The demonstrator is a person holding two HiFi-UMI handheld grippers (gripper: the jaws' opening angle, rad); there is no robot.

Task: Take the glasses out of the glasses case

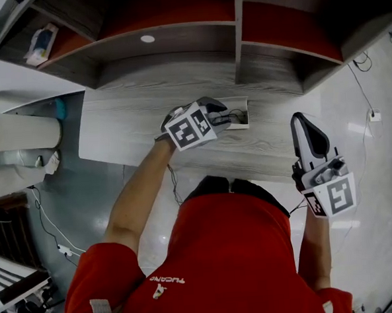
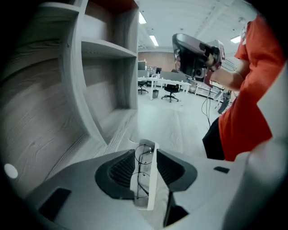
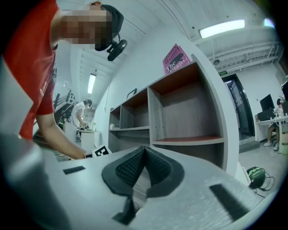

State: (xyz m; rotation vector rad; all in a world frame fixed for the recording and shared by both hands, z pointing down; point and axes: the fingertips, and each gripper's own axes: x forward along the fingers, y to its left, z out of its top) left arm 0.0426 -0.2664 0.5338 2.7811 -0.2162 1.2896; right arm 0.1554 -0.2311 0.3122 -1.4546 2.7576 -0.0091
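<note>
The left tongs (image 2: 146, 168) are spread wide and tipped down over the wood-grain surface (image 1: 134, 123). Nothing is pinched in them. Through the gap between the jaws you see the open white glasses case (image 2: 152, 184), and the glasses (image 2: 143, 157) lie inside it, not yet taken out. I can't tell whether the jaw tips touch the case walls.

The right tongs (image 3: 143, 157) are pressed together on nothing. They are held level, well apart from the case and off to the far side of the left tongs.

By my count there is one pair of glasses, one case and two tongs.

The glasses look like thin dark wire with round lenses, so I'd judge them very light, springy and easy to bend or scratch. They would likely slip out of a hard pinch. The bridge or the rim beside it, roughly in line with the left tongs' gap, looks the safest place to take hold, gently and clear of the lenses. The case looks light too and may lift with them, so the right tongs might need to steady it.
</note>
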